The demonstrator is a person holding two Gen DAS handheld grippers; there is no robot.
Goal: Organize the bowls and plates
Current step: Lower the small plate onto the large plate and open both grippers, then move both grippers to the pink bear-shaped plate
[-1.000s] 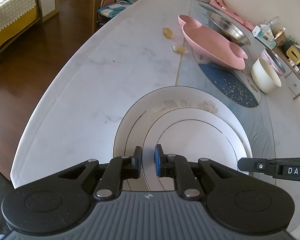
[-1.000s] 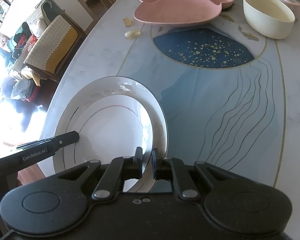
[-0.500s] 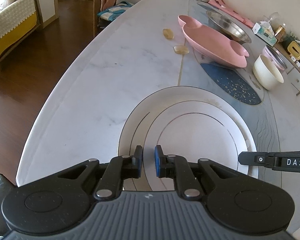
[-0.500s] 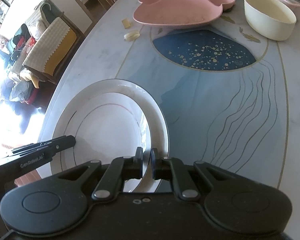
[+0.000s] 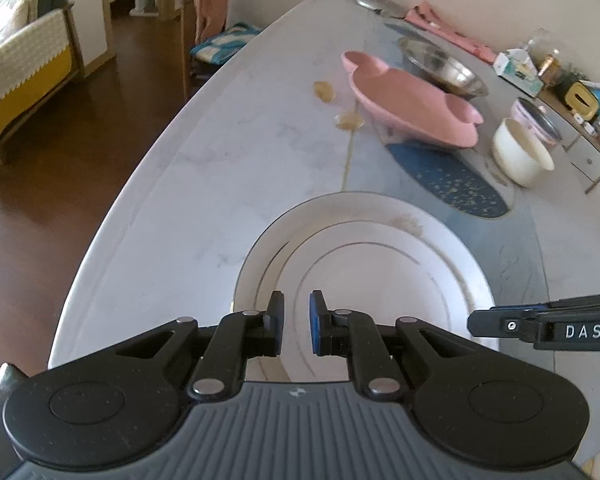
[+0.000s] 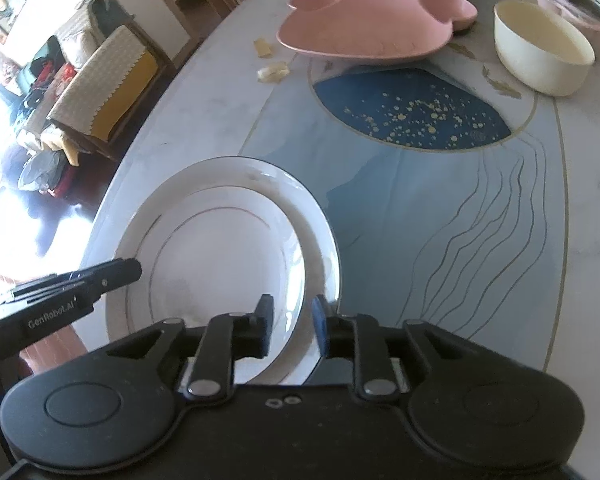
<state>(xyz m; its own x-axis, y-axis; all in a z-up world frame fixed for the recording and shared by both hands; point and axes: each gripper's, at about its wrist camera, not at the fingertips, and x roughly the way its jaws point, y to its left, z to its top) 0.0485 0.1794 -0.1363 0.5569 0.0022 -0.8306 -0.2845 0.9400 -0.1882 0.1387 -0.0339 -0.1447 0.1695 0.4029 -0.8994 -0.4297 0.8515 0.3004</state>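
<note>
Two white gold-ringed plates lie stacked near the table's front edge: a smaller plate (image 5: 364, 280) (image 6: 220, 256) inside a larger plate (image 5: 380, 210) (image 6: 260, 170). My left gripper (image 5: 296, 316) hangs over their near left rim, jaws slightly apart, holding nothing. My right gripper (image 6: 290, 322) is open at their right rim, which sits between the fingers untouched. Each gripper's tip shows in the other's view. Farther back stand a pink divided plate (image 5: 412, 108) (image 6: 364, 32), a cream bowl (image 5: 520, 156) (image 6: 540, 52), a steel bowl (image 5: 440, 64) and a pink lidded bowl (image 6: 576, 0).
The marble table (image 5: 220, 184) has a blue jellyfish inlay (image 6: 412, 116). Two small yellowish scraps (image 5: 324, 90) (image 6: 274, 72) lie left of the pink plate. Clutter lines the counter at far right. The table edge drops to wood floor on the left, with a sofa and chair beyond.
My right gripper has opened and let go of the smaller plate's rim; the plate now lies flat in the larger one. My left gripper opened a little and pulled back slightly.
</note>
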